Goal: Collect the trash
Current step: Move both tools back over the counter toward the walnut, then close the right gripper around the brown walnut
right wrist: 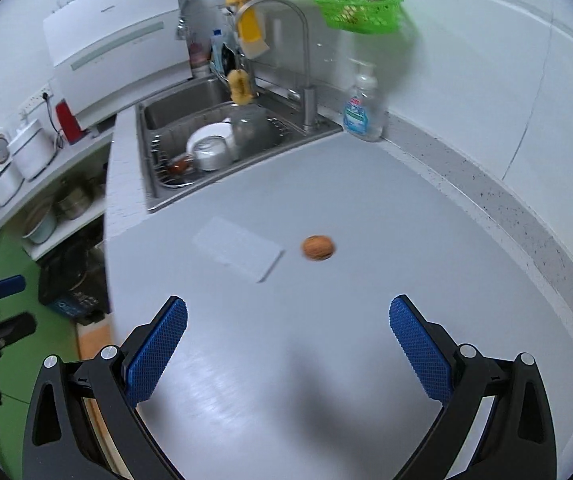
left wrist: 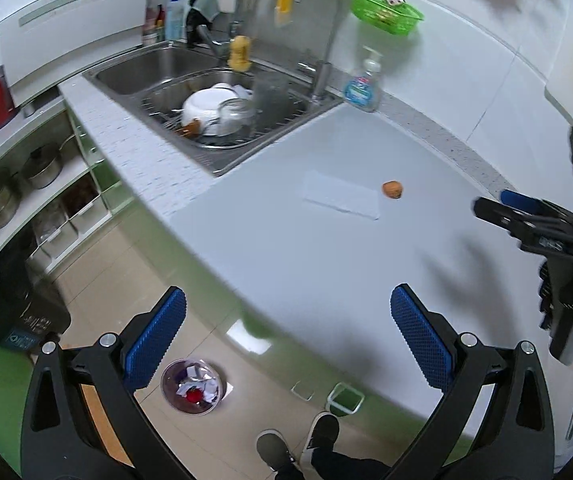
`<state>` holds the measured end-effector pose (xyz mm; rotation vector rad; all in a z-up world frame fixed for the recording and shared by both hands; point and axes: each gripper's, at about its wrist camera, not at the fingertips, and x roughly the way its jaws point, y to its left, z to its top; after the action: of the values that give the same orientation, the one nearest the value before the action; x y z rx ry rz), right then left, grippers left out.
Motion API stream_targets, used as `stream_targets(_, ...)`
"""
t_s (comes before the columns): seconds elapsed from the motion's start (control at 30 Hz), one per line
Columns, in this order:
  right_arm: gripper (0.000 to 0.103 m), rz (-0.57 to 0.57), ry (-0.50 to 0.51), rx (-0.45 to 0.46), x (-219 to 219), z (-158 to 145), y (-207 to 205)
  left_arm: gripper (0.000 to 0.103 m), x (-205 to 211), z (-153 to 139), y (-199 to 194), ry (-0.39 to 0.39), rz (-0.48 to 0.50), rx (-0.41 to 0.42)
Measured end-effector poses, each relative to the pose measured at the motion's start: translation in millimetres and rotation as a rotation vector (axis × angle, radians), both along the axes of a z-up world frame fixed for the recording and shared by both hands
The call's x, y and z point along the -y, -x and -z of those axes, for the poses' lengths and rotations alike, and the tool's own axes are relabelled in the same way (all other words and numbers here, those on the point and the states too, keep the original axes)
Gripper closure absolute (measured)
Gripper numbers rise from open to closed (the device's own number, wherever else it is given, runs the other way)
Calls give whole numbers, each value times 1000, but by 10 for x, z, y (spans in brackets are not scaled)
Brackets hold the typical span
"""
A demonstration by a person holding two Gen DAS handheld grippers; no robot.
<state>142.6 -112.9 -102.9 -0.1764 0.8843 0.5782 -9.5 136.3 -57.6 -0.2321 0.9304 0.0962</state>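
Observation:
A brown walnut (right wrist: pixel 318 247) lies on the grey counter (right wrist: pixel 346 340), also in the left wrist view (left wrist: pixel 392 189). A flat white paper (right wrist: pixel 238 249) lies just left of it, also in the left wrist view (left wrist: pixel 341 195). My right gripper (right wrist: pixel 288 348) is open and empty above the counter, short of the walnut; it also shows at the right of the left wrist view (left wrist: pixel 498 204). My left gripper (left wrist: pixel 286 336) is open and empty over the counter's front edge. A round trash bin (left wrist: pixel 192 387) with scraps stands on the floor below.
A steel sink (right wrist: pixel 206 136) with bowls (left wrist: pixel 214 114) and a tap is at the back. A soap bottle (right wrist: pixel 362 108) stands by the wall. A green basket (right wrist: pixel 356 10) hangs above. Shelves with pots (left wrist: pixel 40 166) are at the left. A small white bin (left wrist: pixel 344 399) is on the floor.

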Motion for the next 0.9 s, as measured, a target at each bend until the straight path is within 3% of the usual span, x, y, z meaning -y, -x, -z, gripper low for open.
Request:
stream_targets(0.2,6,-72,51,-31,-29,229,-518,3,178,81,-303,3,-21,-29)
stream_targets(0.43,6,-185,123,-110,-274,713,-995,3,238,220,-523,8,-75,-63)
stream_targets(0.73,7,-253,154,-142,-462,1030,-1256,3,222,414,-565,16,-112,-108)
stream_targets(0.8,17,-266,154,-143,-473,1047,-1267,3,208,443,-572,19,-115,-113)
stream_targets(0.83,28,-270,163,-142,-481,1059,-1273,3,199,453,-577,21,-116,-115)
stream_targets(0.9,31,-274,163,-135,-485,1054,-1283,3,193,465,-581,21,-117,-115)
